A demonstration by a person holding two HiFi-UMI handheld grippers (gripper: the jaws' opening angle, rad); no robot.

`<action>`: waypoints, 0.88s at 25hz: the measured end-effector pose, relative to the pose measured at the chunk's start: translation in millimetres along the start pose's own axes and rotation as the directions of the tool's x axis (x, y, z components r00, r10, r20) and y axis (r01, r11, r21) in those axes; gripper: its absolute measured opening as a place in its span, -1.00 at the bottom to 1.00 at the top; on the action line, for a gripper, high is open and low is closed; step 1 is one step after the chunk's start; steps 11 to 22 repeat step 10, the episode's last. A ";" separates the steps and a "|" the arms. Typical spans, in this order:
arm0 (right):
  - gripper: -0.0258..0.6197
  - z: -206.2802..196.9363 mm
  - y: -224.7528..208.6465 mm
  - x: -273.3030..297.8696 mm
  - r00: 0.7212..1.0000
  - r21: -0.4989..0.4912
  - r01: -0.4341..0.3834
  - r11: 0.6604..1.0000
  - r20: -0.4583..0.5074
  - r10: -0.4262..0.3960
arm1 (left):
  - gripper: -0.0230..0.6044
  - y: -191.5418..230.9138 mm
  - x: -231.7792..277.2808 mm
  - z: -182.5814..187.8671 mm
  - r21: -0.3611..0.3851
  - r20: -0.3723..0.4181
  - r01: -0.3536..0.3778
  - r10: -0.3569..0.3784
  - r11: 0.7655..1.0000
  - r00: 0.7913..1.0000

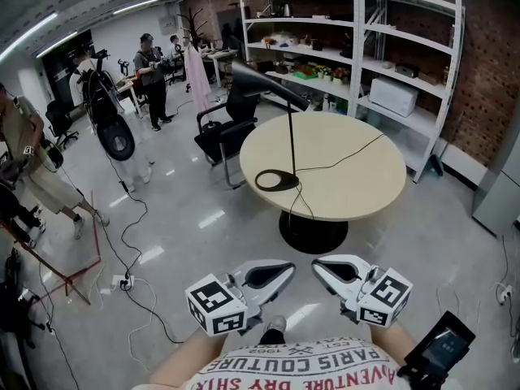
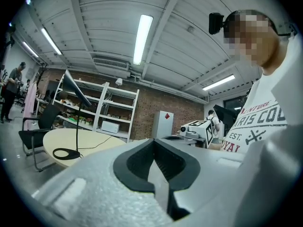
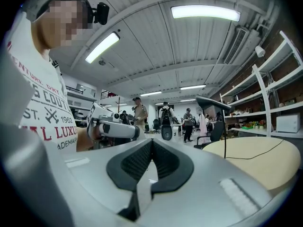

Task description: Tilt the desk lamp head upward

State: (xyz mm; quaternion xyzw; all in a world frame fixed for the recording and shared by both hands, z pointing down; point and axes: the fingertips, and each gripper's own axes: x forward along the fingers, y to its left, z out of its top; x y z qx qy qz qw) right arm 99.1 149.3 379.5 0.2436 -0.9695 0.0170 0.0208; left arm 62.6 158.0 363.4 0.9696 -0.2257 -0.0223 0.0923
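— Where's the desk lamp (image 1: 290,136)?
— On the round table (image 1: 357,185), well ahead of the left gripper (image 1: 286,270) and right gripper (image 1: 319,267). Both are pinched shut on nothing.
— Where should I grip?
— On the lamp head (image 1: 260,84). It looks light and its hinge is probably stiff, so steady the base (image 1: 277,180).

Beyond left gripper (image 1: 286,269), right gripper (image 1: 320,266): 1 slim black desk lamp (image 1: 292,136), 1 round beige table (image 1: 357,177), 1 black office chair (image 1: 221,132).

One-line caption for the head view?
Left gripper and right gripper, shut and empty, held short of round table with desk lamp.
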 end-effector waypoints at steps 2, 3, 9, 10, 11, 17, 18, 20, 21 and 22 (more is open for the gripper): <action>-0.91 0.4 -0.4 -2.8 1.000 0.003 0.004 1.000 0.003 -0.004 | -0.93 -2.0 2.0 0.9 0.002 -0.004 0.002 -0.002 1.000 1.000; -0.91 1.2 -0.9 -4.4 1.000 0.003 0.007 1.000 0.005 -0.007 | -0.93 -3.0 3.2 1.2 0.003 -0.006 0.005 -0.005 1.000 1.000; -0.91 0.4 -2.4 -12.0 1.000 0.001 0.022 1.000 0.004 -0.022 | -0.93 -9.2 9.1 -0.5 0.005 -0.015 0.018 -0.018 1.000 1.000; -0.91 -0.2 -2.3 -13.2 1.000 0.002 0.024 1.000 0.003 -0.024 | -0.93 -10.1 9.8 -1.4 0.004 -0.017 0.019 -0.019 1.000 1.000; -0.91 -0.2 -2.3 -13.2 1.000 0.002 0.024 1.000 0.003 -0.024 | -0.93 -10.1 9.8 -1.4 0.004 -0.017 0.019 -0.019 1.000 1.000; -0.91 -0.2 -2.3 -13.2 1.000 0.002 0.024 1.000 0.003 -0.024 | -0.93 -10.1 9.8 -1.4 0.004 -0.017 0.019 -0.019 1.000 1.000; -0.91 -0.2 -2.3 -13.2 1.000 0.002 0.024 1.000 0.003 -0.024 | -0.93 -10.1 9.8 -1.4 0.004 -0.017 0.019 -0.019 1.000 1.000; -0.91 -0.2 -2.3 -13.2 1.000 0.002 0.024 1.000 0.003 -0.024 | -0.93 -10.1 9.8 -1.4 0.004 -0.017 0.019 -0.019 1.000 1.000; -0.91 -0.2 -2.3 -13.2 1.000 0.002 0.024 1.000 0.003 -0.024 | -0.93 -10.1 9.8 -1.4 0.004 -0.017 0.019 -0.019 1.000 1.000; -0.91 -0.2 -2.3 -13.2 1.000 0.002 0.024 1.000 0.003 -0.024 | -0.93 -10.1 9.8 -1.4 0.004 -0.017 0.019 -0.019 1.000 1.000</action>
